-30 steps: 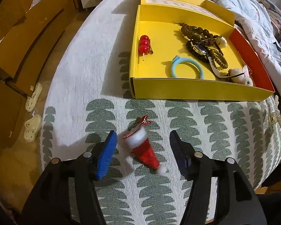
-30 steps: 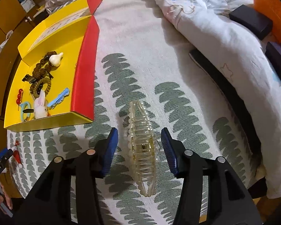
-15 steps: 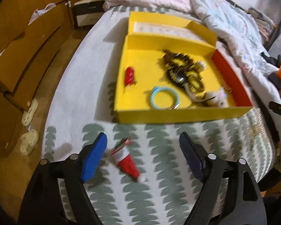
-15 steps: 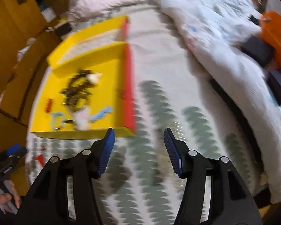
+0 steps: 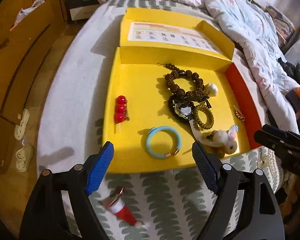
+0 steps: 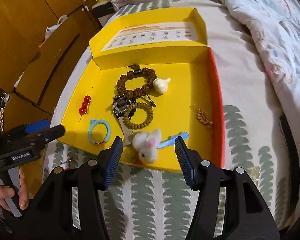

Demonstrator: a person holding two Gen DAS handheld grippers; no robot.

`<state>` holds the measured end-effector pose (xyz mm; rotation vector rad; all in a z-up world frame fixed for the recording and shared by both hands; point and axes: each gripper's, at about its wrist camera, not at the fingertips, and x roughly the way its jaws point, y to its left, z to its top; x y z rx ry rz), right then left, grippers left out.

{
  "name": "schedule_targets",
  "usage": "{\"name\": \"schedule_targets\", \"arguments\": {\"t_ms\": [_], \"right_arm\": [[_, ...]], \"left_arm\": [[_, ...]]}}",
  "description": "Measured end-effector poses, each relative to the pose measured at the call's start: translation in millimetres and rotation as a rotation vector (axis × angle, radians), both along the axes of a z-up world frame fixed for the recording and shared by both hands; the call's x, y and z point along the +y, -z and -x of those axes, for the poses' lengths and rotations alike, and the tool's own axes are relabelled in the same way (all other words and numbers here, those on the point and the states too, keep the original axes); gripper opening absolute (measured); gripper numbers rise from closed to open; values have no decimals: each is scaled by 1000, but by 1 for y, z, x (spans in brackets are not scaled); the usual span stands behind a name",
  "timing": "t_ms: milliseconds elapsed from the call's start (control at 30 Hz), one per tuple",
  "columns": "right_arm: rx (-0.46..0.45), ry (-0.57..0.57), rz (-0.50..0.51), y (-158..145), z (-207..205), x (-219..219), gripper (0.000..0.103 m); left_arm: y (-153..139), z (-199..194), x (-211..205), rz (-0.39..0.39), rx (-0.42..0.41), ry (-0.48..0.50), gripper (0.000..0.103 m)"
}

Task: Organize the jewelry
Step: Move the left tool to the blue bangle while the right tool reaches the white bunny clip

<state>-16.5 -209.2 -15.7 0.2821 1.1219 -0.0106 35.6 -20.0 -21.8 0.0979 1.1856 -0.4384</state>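
Left gripper [image 5: 152, 167]: I hold it with jaws spread wide, nothing between the blue ribbed pads [image 5: 99, 169], both black fingers level and pointing forward. Right gripper [image 6: 148, 161]: I hold it likewise parted and empty, pads [image 6: 113, 160] facing each other across the gap. To its left, my bare hand [image 6: 9, 193] wraps the left gripper's handle, fingers curled.
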Motion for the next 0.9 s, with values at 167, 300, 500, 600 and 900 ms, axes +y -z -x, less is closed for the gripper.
{"name": "schedule_targets", "arguments": {"t_ms": [167, 300, 500, 600, 900], "right_arm": [[59, -9, -19, 18, -17, -1, 58], [82, -17, -29, 26, -26, -1, 58], [101, -14, -23, 35, -35, 0, 58], [120, -17, -13, 42, -38, 1, 57], [156, -25, -12, 49, -39, 0, 51]], "left_arm": [[30, -15, -18, -61, 88, 18, 80], [46, -20, -28, -66, 129, 39, 80], [61, -25, -31, -59, 159, 48, 80], [71, -28, -31, -58, 187, 46, 80], [77, -28, -35, -82, 188, 59, 75]]}}
